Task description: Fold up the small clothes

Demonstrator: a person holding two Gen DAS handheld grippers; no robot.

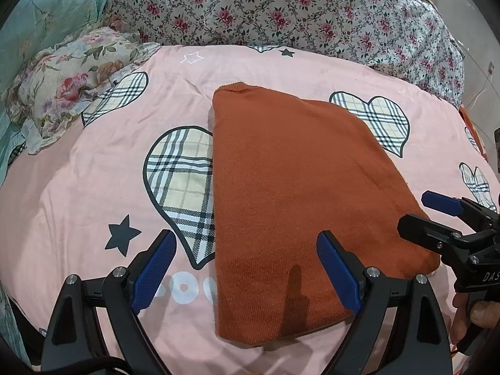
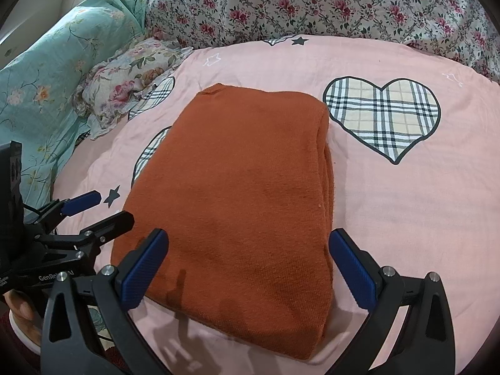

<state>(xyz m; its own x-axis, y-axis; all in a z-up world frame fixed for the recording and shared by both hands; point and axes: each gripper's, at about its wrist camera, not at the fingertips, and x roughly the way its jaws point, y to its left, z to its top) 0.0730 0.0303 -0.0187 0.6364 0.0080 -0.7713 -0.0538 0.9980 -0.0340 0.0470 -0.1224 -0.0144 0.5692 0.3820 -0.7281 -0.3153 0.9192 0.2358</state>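
I see my left gripper [image 1: 247, 268] with its blue pads spread wide, nothing between them, hovering over the near edge of the rust-orange garment [image 1: 297, 193]. My right gripper [image 2: 250, 265] stands just as wide apart and empty above the same folded piece. On the left gripper's body, seen from the right wrist, I read "GenRo"; the rest is hidden. The garment lies flat on the pink bedcover [image 2: 406, 218] with plaid hearts.

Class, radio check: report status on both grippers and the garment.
Left gripper open, empty. Right gripper open, empty. Orange garment lies folded flat on pink bedsheet. Nothing in the way.
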